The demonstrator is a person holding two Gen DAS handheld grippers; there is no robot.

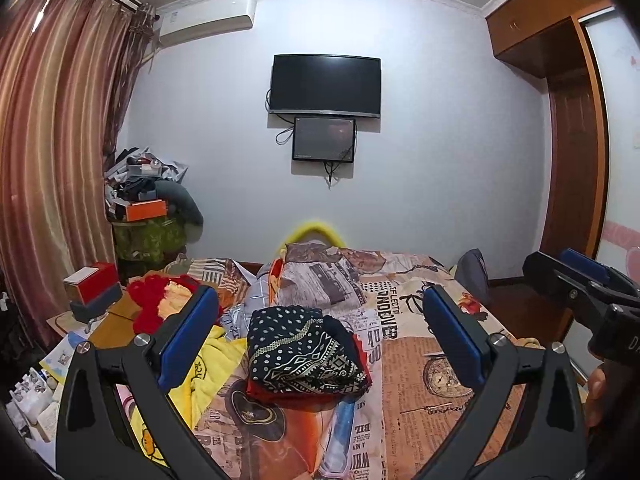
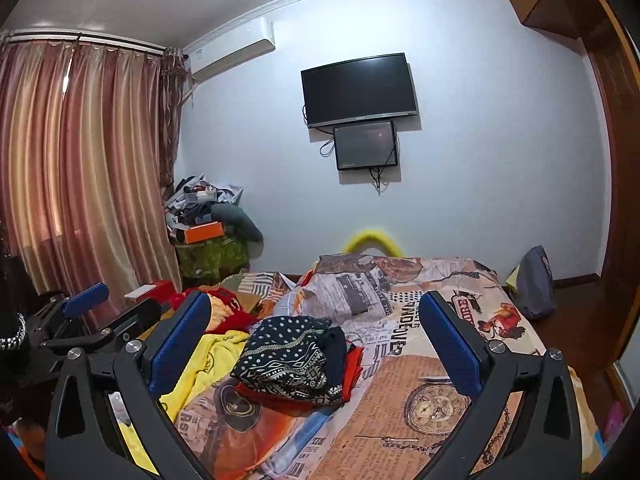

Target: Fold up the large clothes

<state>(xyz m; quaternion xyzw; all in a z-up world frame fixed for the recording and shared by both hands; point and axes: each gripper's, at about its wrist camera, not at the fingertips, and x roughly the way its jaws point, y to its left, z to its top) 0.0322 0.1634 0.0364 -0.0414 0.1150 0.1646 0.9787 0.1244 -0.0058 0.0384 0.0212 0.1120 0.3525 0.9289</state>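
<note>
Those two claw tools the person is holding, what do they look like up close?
Each is a black frame that splits into two spread jaws lined with blue ribbed pads, with round silver bolts at the joints. The left gripper and right gripper look alike. White lettering marks the right one's body, too cut off to read. No cables show.

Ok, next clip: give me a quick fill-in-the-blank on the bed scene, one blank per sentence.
1. The dark dotted folded garment lies on top of a ___ garment.
2. Both the left tool and the right tool have their jaws ___.
3. The black wall television hangs directly ___ a smaller dark screen.
4. Beside the folded pile lies a crumpled ___ towel.

Missing words: red; open; above; yellow
</note>
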